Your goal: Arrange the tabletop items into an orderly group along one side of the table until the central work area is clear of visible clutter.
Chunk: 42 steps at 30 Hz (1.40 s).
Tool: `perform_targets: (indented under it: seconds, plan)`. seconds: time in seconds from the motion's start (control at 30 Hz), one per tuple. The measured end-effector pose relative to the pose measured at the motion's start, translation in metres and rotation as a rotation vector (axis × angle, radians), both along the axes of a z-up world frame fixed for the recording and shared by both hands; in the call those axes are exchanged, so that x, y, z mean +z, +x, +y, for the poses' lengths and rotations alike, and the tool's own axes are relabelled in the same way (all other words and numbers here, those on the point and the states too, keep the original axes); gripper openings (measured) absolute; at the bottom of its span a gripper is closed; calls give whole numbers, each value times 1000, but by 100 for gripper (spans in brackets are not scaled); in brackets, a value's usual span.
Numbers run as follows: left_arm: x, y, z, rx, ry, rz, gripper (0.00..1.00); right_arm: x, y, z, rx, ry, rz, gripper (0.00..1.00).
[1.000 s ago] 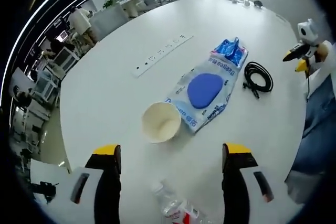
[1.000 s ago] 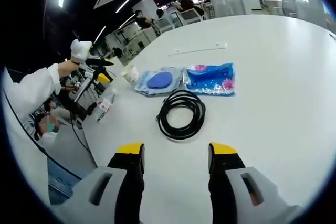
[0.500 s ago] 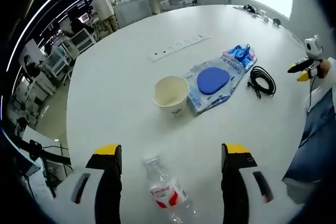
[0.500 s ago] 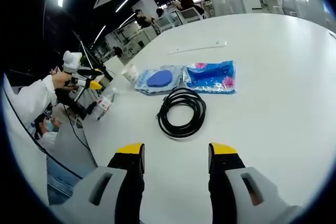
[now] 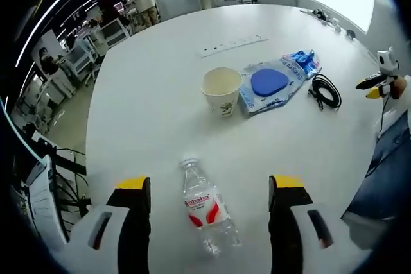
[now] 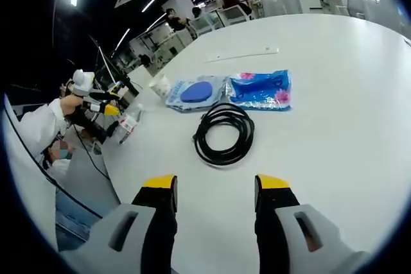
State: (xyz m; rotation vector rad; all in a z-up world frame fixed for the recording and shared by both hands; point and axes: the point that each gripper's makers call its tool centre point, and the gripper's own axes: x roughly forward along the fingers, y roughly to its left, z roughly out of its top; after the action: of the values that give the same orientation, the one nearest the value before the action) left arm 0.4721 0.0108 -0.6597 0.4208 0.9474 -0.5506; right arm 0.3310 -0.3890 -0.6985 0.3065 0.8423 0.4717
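In the left gripper view a clear water bottle [image 5: 207,214] with a red label lies on the white table, between the jaws of my open left gripper [image 5: 209,190]. Beyond it stand a paper cup [image 5: 221,90], a clear bag with a blue disc [image 5: 270,85], a blue packet [image 5: 302,62] and a coiled black cable [image 5: 324,90]. In the right gripper view my right gripper [image 6: 214,187] is open over the table, just short of the black cable [image 6: 223,134]. Behind the cable lie the blue packet [image 6: 260,89] and the disc bag [image 6: 194,92], then the cup [image 6: 160,86] and bottle [image 6: 128,123].
A white power strip [image 5: 232,44] lies on the far part of the table, power strip [image 6: 243,55] beyond the packets. The other gripper [image 5: 377,81] shows at the right edge, held by a hand. A person in a white sleeve [image 6: 40,126] holds the other gripper [image 6: 103,102] at the left.
The left gripper view has pulled back and risen: the bottle now lies in full view between the jaws and the cup sits farther off. The right gripper view has barely shifted.
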Motion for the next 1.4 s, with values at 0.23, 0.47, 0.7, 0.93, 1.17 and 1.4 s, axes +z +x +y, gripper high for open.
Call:
perform_targets:
  seconds: [0.23,0.47,0.7,0.93,1.17,1.4]
  plan:
    - [-7,-1,1,-3,11,21,75,-4,-1,-3,-9,-3,10,46]
    - [-9,1,1,12,-1,23,74,-4,-1,-7,-20,-5,11,46]
    - [-8,-1,4,21,2,25,72,-6,-3,-4,-9,-7,18,45]
    - [-24,0,6,49,-14,68,67,-8,-6,-4,-13,-12,27,45]
    - [-42,6,9,125,-45,126,61,-11,-7,-4,-14,-18,38,45]
    - [-54,23,16,186,-82,144,52,-13,-7,-6,-16,-24,45,45]
